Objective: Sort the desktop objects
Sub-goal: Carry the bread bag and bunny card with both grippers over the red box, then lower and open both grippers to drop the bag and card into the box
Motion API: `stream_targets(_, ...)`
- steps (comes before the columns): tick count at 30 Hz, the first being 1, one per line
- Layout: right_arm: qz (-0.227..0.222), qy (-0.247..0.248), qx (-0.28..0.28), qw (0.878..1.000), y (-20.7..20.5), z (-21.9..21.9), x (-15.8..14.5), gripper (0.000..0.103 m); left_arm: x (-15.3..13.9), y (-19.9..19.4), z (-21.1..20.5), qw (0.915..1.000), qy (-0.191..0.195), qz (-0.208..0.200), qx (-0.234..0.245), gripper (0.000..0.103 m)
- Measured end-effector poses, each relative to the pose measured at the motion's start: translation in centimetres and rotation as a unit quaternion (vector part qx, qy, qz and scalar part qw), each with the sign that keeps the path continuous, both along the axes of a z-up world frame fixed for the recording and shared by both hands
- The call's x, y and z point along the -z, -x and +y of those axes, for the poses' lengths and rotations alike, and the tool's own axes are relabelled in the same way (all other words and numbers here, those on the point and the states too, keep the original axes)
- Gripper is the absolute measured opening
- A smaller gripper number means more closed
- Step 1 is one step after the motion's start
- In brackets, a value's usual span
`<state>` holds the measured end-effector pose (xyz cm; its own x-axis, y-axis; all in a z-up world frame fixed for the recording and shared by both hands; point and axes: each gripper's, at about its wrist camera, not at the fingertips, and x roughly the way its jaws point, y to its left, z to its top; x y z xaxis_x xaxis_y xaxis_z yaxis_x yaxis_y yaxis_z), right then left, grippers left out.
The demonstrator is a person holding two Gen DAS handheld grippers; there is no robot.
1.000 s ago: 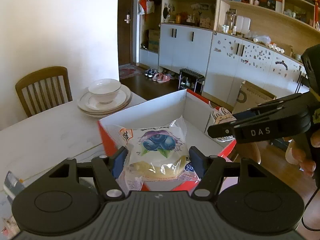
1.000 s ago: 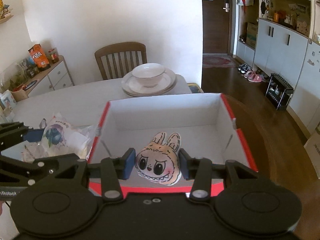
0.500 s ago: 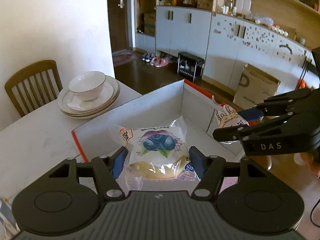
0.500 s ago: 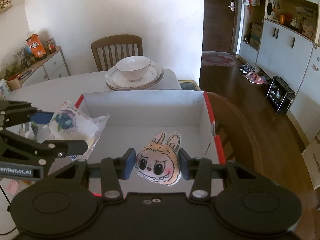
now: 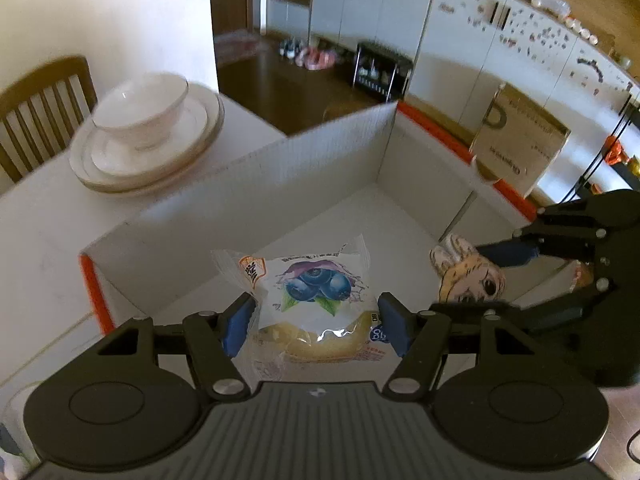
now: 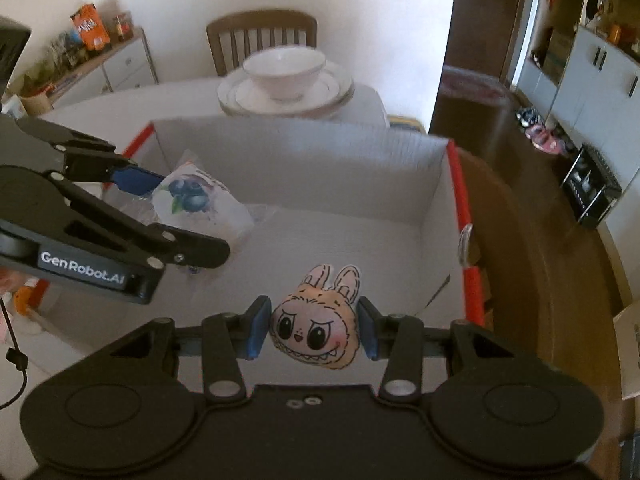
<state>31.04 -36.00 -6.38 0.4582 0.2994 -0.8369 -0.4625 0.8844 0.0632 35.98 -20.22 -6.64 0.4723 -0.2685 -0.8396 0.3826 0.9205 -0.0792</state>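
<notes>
Bread packet [image 5: 316, 304], clear wrapper printed with blueberries, sits lower centre of the left wrist view, clamped between the blue pads of the left gripper [image 5: 316, 326] and held over the white floor of the cardboard box [image 5: 256, 184]. Same packet appears at mid left of the right wrist view, pinched in the other claw's tips. Plush rabbit face [image 6: 316, 322], peach with big eyes and jagged teeth, sits lower centre of the right wrist view, squeezed between the pads of the right gripper [image 6: 314, 328], also inside the box walls; in the left wrist view it shows at centre right, just beside the packet but apart from it. Box: white inside, red-orange outside. Bowl [image 6: 284, 70] on stacked plates [image 6: 286, 94] stands on the table [image 5: 36, 232] beyond the box's far wall; wooden chair [image 6: 262, 36] behind, upper centre.
</notes>
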Motion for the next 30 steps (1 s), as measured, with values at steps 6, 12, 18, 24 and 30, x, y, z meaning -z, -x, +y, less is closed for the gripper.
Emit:
stream_targets(6,0.035,0.026,-0.004,0.999,-1.1,0.5,1.7,0.044,1.9,-1.7,-0.6,0.9989,-0.023,0.041,0.005,0.066)
stream_targets(12,0.057,0.041,-0.012,0.997,-1.4,0.9,2.3,0.044,3.4,-2.7,-0.7,0.9964,-0.029,0.080,0.004,0.067)
stream_targets(18,0.069,0.049,-0.015,0.996,-1.7,1.0,2.8,0.045,4.1,-2.9,-0.7,0.9951,-0.035,0.092,0.004,0.068)
stream_targets(24,0.073,0.054,-0.017,0.996,-1.7,1.3,3.2,0.048,4.5,-3.0,-0.8,0.9936,-0.037,0.107,-0.001,0.069)
stream_targets(30,0.071,0.045,-0.024,0.996,-1.2,1.3,2.9,0.060,4.2,-2.9,-0.8,0.9944,-0.036,0.099,0.000,0.075)
